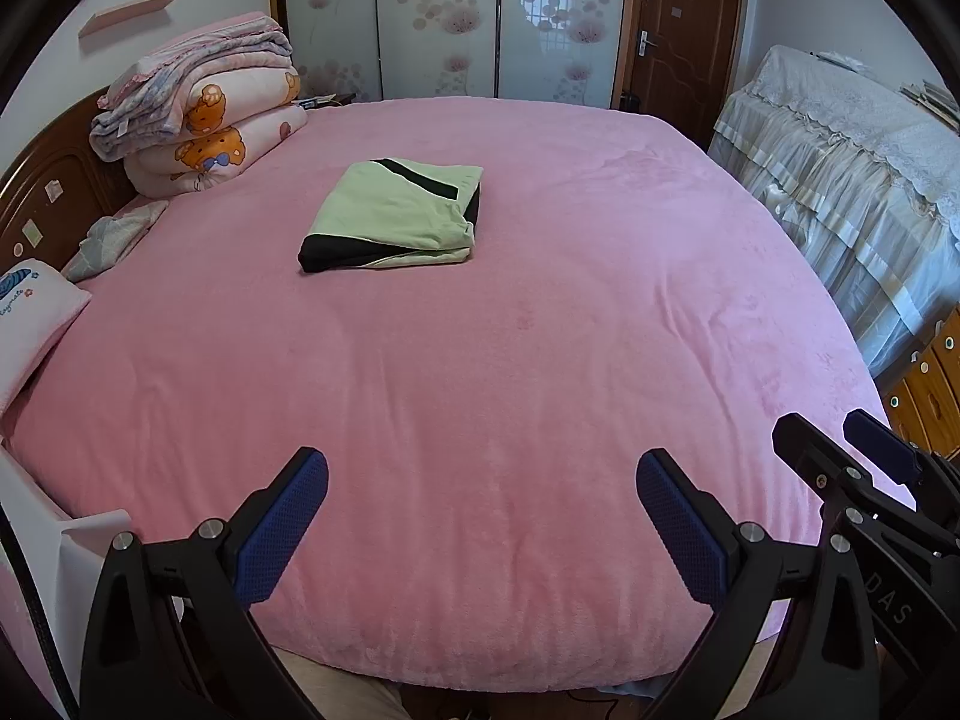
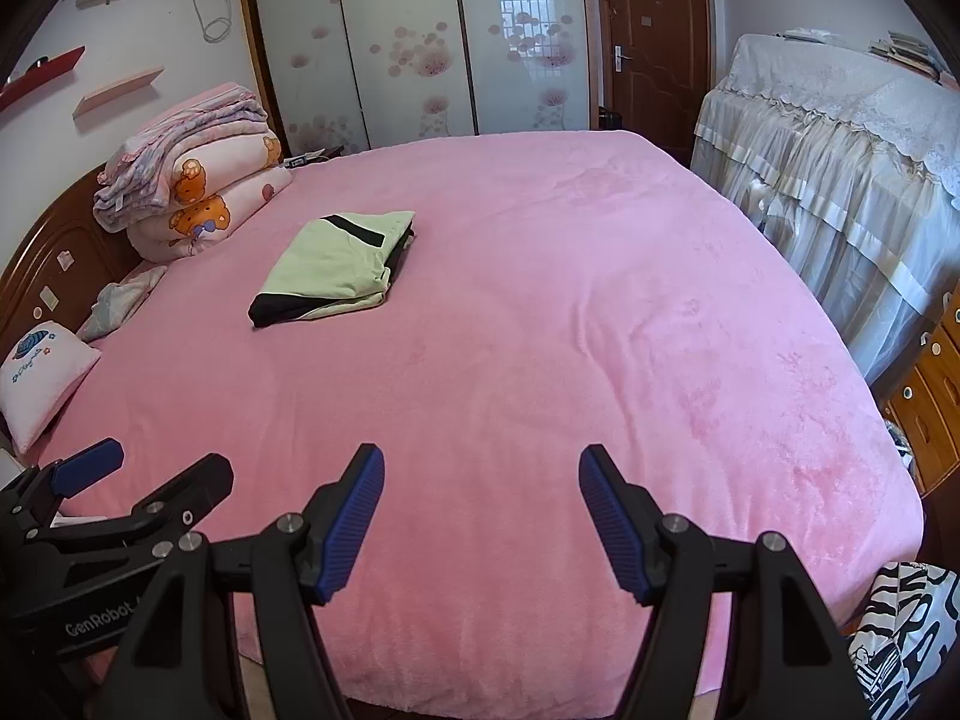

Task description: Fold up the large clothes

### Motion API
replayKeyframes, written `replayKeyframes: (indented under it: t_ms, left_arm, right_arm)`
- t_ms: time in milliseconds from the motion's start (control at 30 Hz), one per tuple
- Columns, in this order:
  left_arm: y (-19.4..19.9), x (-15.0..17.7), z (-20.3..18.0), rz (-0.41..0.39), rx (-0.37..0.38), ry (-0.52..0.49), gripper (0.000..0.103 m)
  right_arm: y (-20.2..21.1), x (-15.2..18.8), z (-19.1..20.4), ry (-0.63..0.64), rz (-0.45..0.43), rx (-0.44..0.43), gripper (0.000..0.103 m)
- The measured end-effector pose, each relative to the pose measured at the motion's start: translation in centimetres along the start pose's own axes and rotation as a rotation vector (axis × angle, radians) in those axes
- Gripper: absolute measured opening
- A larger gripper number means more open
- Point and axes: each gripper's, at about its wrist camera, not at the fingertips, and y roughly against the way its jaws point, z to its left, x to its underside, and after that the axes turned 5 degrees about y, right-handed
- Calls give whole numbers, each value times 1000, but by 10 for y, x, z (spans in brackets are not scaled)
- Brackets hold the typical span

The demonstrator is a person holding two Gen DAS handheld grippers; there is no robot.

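Note:
A light green garment with black trim (image 1: 393, 215) (image 2: 336, 267) lies folded into a flat rectangle on the pink bed cover (image 1: 480, 390) (image 2: 540, 330), toward the far left of the bed. My left gripper (image 1: 482, 465) hovers open over the near edge of the bed, nothing between its blue pads. To its right, my right gripper (image 2: 482, 461) is open too and holds nothing. Both are well short of the garment. In the left wrist view the right gripper (image 1: 840, 432) shows at the right edge. In the right wrist view the left gripper (image 2: 162, 459) shows at the lower left.
Folded quilts (image 1: 198, 114) are stacked at the headboard (image 1: 54, 198), with a small pillow (image 2: 42, 372) on the left. A lace-covered piece of furniture (image 2: 840, 180) stands to the right, wooden drawers (image 2: 936, 396) beside it. A zebra-striped cloth (image 2: 900, 630) lies at the lower right.

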Motion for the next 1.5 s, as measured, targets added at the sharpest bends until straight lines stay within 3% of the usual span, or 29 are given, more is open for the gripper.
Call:
replayKeyframes:
  t_ms: [1500]
  left_arm:
    - [-11, 6, 1, 35, -24, -5, 102]
  right_arm:
    - [-13, 12, 6, -21, 24, 18, 68]
